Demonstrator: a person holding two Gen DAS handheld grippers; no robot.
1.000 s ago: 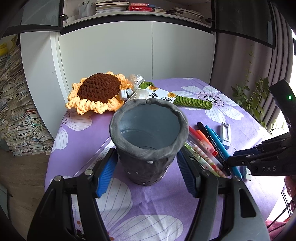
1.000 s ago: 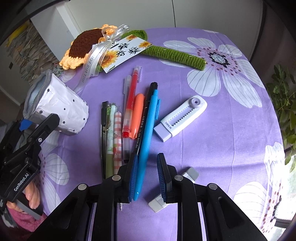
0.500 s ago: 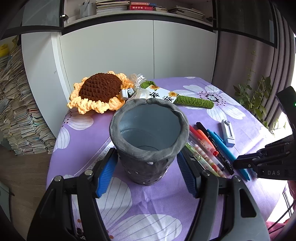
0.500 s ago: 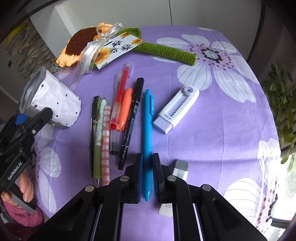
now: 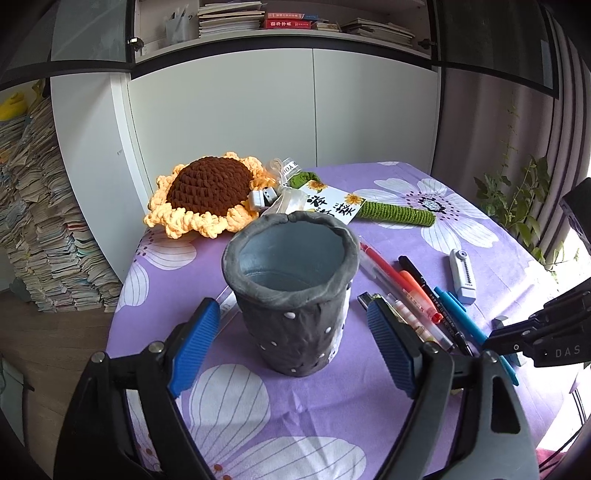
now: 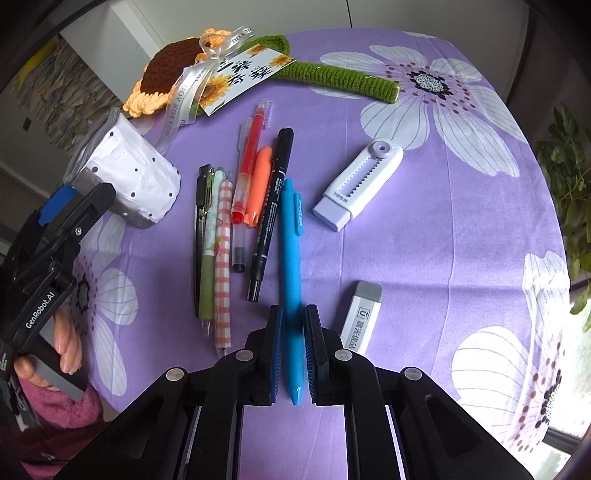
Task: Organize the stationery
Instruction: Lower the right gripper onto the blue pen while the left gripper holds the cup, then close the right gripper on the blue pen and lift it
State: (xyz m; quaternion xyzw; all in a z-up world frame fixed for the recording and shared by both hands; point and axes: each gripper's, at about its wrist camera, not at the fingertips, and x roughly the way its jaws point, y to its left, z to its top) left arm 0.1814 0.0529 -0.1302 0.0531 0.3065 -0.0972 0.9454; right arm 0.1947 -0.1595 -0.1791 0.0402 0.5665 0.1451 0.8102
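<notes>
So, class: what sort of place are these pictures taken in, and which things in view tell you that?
Probably a home study or living room: a table under a purple flowered cloth, a shelf of books above white cupboards, tall stacks of papers against the wall, and a houseplant.

Left tongs (image 5: pixel 291 347) are gaping wide, pads apart; right tongs (image 6: pixel 293 350) are pinching tight, angled down.

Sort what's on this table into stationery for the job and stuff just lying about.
For the job: blue pen, black marker, orange highlighter, red pen, pen cup, sliding eraser.

Lying about: crochet sunflower, gift tag.
</notes>
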